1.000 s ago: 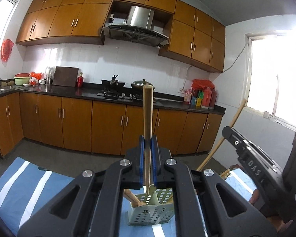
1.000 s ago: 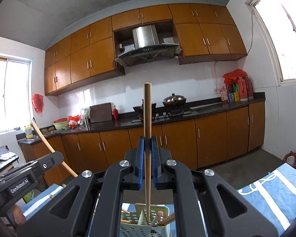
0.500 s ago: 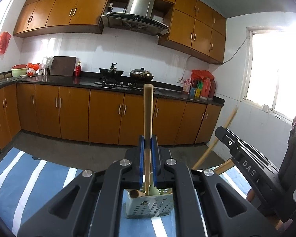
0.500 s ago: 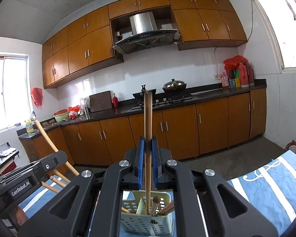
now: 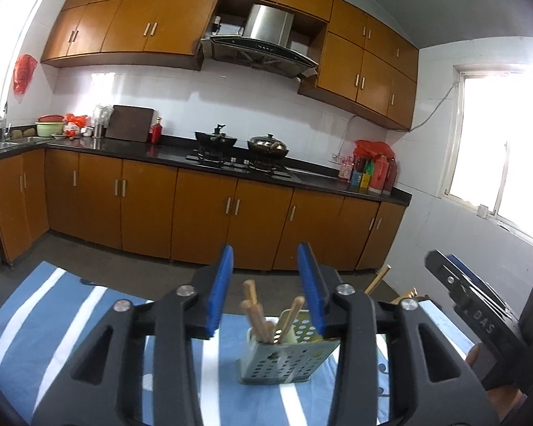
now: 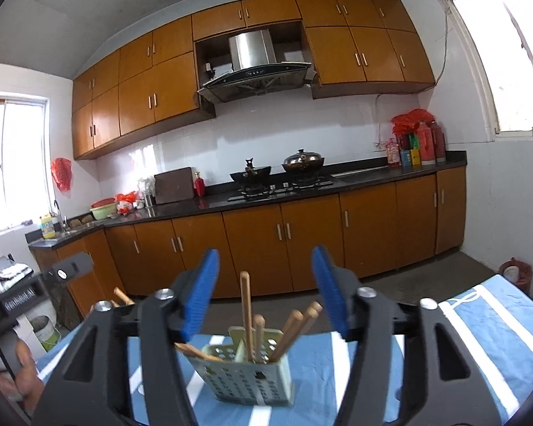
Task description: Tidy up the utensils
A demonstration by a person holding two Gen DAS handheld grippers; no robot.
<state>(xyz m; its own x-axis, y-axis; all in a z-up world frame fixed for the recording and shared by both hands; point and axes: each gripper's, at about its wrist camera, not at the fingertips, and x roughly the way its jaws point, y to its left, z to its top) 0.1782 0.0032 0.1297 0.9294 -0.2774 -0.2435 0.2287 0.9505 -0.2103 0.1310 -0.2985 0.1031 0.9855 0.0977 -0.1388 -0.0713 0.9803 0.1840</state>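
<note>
A kitchen of orange-brown wooden cabinets and a black counter backs a table under a blue cloth with white stripes, where a pale green perforated plastic utensil holder stands between the two grippers. A second ago each claw pinched one upright wooden chopstick. Now the left claw and right claw are opening with nothing between their blue pads, the sticks resting in the holder.

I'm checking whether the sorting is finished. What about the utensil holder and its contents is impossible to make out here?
- Lower ends of the wooden utensils: both views, hidden inside the perforated holder.
- Holder's compartments: left view, the left gripper covers the rim's edges.
- Table beside the holder: both views, blocked by gripper bodies, so stray utensils cannot be ruled out.
</note>
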